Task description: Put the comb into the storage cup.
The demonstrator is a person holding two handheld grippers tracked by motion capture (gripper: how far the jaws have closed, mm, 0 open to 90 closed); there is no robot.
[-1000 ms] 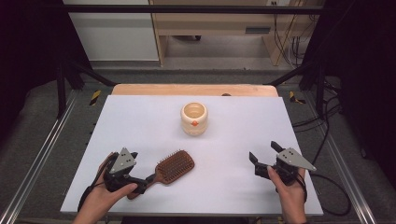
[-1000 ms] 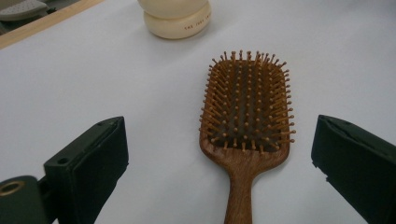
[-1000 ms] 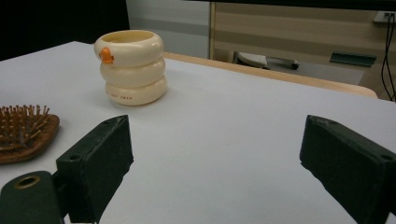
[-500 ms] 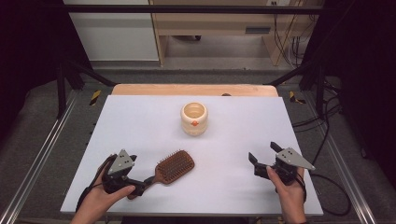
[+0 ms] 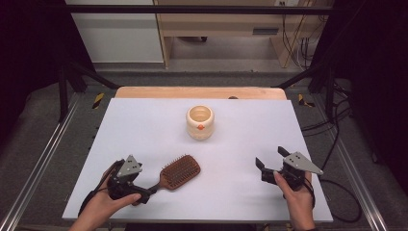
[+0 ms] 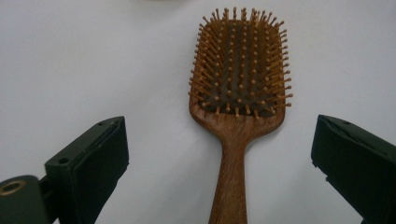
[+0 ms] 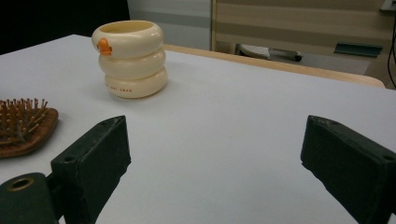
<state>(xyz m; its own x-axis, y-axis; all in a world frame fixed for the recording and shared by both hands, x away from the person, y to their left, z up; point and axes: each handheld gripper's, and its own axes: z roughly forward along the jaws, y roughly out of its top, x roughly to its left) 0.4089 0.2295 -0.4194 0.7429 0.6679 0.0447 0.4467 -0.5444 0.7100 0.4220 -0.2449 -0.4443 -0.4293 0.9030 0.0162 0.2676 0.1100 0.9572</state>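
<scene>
The left gripper (image 5: 144, 193) has moved a little lower and closer along the handle of the wooden hairbrush (image 5: 179, 172), which lies bristles up on the white table (image 5: 144, 125), in front of the cream cup (image 5: 200, 121). Its jaws stand wide on both sides of the handle, holding nothing, so a grasp seems next. The right gripper (image 5: 270, 166) rests wide open and empty, well apart

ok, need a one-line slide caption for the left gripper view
Left gripper open, jaws either side of the wooden hairbrush handle, bristles up on the white table.
</scene>
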